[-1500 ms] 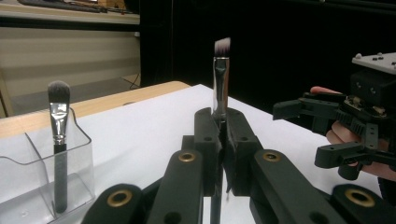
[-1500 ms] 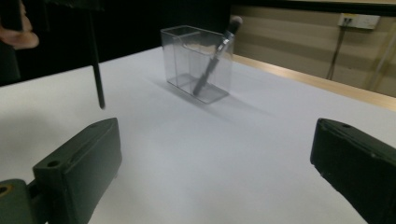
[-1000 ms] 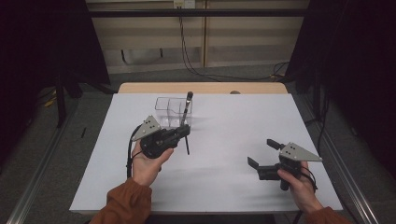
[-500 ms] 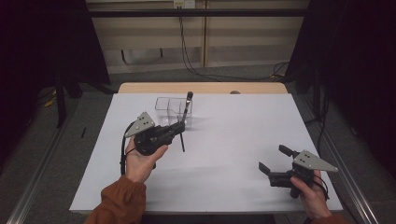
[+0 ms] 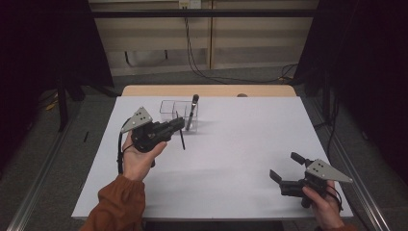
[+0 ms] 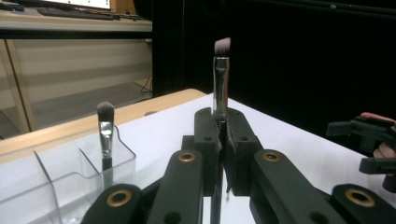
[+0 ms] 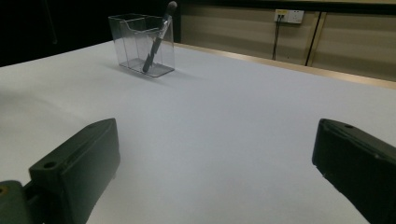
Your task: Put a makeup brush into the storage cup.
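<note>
a slim black-handled makeup brush (image 6: 221, 74) with an angled soft tip is clamped upright in the left hand-held gripper (image 5: 179, 126) beside the clear plastic organiser (image 5: 177, 111), while the right hand-held gripper (image 5: 284, 169) is held wide open, empty, above the white surface (image 5: 240, 144).

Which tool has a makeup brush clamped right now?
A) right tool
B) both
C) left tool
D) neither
C: the left tool is shut on a flat angled brush, while the right tool stands open over bare table. A second brush stands in the clear organizer.
</note>
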Action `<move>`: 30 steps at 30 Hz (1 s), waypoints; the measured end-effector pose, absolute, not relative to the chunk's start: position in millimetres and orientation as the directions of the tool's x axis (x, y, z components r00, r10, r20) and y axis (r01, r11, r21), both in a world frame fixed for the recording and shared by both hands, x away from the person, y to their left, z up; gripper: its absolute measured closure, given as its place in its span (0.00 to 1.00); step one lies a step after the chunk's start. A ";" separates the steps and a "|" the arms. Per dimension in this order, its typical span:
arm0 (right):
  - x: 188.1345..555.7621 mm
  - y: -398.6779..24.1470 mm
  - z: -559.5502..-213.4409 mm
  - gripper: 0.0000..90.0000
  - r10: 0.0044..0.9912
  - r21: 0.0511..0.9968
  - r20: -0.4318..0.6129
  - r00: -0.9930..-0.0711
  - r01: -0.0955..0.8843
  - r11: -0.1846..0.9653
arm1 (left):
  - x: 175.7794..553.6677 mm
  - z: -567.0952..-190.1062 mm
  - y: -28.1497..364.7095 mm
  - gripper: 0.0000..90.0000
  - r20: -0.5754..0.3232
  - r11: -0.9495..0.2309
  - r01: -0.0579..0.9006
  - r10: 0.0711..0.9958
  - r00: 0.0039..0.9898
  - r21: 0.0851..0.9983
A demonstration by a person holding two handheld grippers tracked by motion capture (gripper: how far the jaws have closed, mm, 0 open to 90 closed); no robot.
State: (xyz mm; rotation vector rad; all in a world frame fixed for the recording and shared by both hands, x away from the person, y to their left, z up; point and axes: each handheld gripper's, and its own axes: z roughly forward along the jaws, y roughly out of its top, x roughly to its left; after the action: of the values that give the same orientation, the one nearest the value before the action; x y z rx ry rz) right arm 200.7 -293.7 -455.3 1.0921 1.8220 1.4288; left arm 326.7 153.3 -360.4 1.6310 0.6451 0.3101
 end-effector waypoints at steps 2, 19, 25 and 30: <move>200.8 -293.1 -455.3 0.00 0.862 0.964 0.047 -0.504 0.250 0.093 | 329.7 -356.8 155.3 0.95 -0.160 -0.054 0.232 0.575 0.803 0.971; 201.5 -291.8 -455.3 0.00 0.860 0.961 0.063 -0.506 0.263 0.084 | 359.9 -338.4 154.9 0.95 -0.135 -0.067 0.220 0.607 0.783 0.973; 201.5 -291.4 -455.5 0.00 0.860 0.960 0.051 -0.508 0.263 0.099 | 365.5 -328.5 149.9 0.95 -0.128 -0.057 0.203 0.607 0.785 0.977; 201.0 -291.4 -454.7 0.00 0.860 0.962 0.046 -0.509 0.256 0.099 | 373.1 -320.3 146.8 0.95 -0.128 -0.049 0.198 0.611 0.782 0.979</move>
State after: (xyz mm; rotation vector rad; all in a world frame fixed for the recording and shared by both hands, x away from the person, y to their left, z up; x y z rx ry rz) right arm 201.0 -291.4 -454.7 1.0894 1.8343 1.4288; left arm 373.1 146.8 -320.3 1.6171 0.6574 0.3769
